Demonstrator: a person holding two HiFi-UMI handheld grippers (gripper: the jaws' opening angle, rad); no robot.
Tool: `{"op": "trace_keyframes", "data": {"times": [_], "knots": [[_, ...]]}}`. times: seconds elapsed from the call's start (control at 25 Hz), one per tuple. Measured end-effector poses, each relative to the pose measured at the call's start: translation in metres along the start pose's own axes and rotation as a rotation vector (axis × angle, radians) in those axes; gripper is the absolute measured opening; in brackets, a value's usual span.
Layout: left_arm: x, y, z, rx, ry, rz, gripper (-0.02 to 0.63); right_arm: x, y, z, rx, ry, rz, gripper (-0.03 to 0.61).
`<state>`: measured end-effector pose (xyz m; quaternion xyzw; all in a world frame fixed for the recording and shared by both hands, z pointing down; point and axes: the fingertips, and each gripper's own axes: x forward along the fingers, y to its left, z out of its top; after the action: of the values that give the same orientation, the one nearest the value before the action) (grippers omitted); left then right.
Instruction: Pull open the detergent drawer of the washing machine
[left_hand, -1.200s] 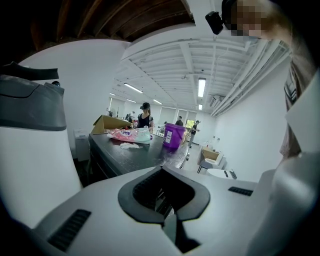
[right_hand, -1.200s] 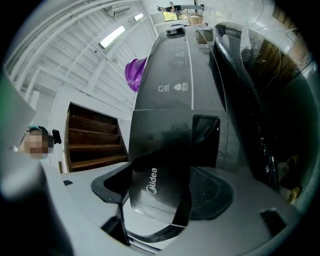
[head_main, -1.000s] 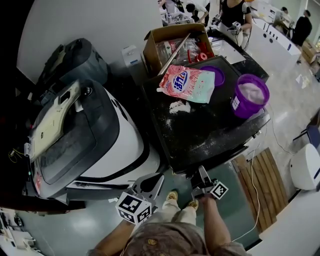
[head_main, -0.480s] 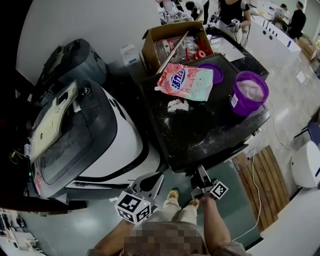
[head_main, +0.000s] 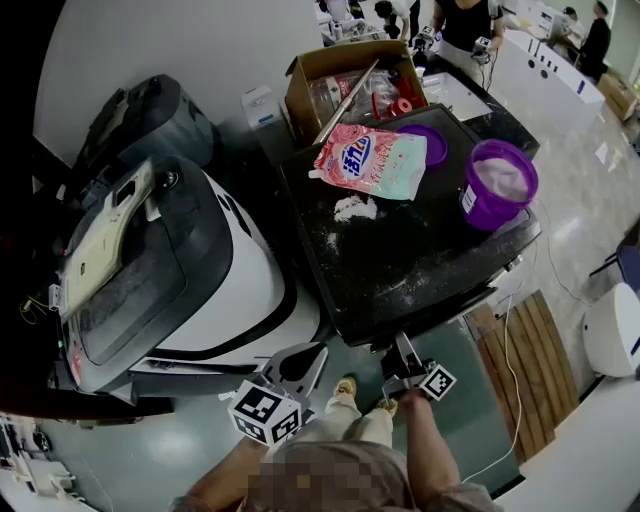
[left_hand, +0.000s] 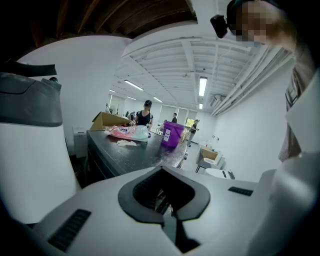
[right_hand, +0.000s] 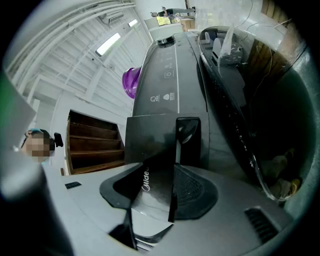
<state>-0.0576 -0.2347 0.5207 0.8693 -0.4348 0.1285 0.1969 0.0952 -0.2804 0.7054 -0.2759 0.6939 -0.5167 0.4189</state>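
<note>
Just now, right gripper (right_hand: 152, 197) fingers (right_hand: 197, 192) closing on detergent drawer (right_hand: 155, 137).

The left tongs (left_hand: 162, 170) have their two jaws pressed together at the tips, with nothing between them. Just past the tips is a black top (left_hand: 120, 157). Far ahead on it stand a purple bucket (left_hand: 171, 134), a pink bag (left_hand: 125, 131) and a brown box (left_hand: 106, 120). A big white machine (left_hand: 30, 160) stands close on the tongs' left.
</note>
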Motion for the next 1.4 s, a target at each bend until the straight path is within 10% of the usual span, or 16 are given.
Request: {"op": "trace_keyframes", "data": {"times": [1.4], "knots": [[0.021,-0.033,0.001,0.010,0.011,-0.082,0.020,-0.044,0.016,-0.005,0.004,-0.010,-0.013,0.173]]}}
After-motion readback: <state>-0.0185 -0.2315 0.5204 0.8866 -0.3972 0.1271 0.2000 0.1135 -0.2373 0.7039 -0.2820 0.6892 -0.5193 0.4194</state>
